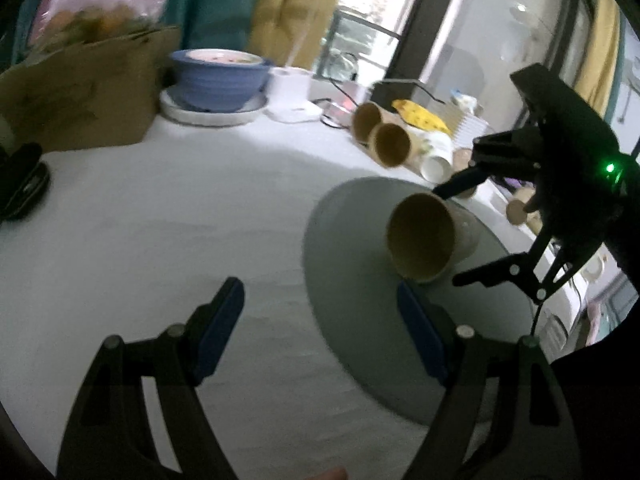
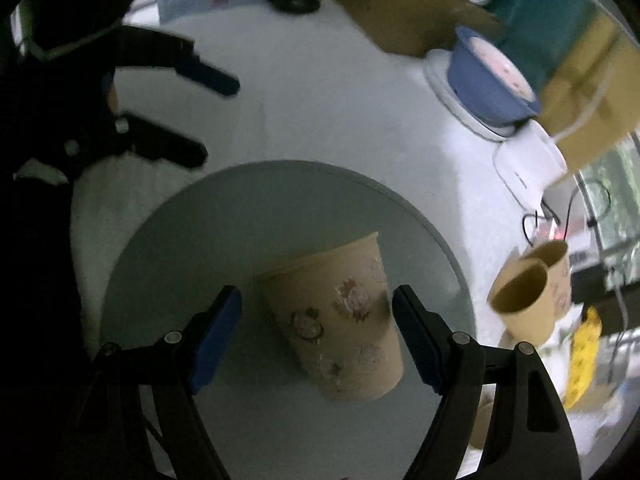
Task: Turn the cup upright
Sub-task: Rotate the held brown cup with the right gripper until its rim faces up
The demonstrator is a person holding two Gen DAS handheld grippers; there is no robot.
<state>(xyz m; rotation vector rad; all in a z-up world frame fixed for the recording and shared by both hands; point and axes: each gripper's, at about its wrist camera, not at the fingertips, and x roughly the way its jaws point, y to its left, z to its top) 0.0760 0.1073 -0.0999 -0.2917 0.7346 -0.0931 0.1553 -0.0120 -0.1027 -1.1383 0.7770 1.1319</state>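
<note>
Both views are dim indoors, lit mostly by daylight from the window at twelve to one o'clock in the left wrist view, which glares white. The cardboard box at ten o'clock is smeared by motion blur. Fisheye bending curves everything toward black vignetted corners, and the white worktop shows soft grey shadows.

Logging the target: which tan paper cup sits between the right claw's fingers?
The lone paper cup on the grey round mat; the other two cups lie together off it.
</note>
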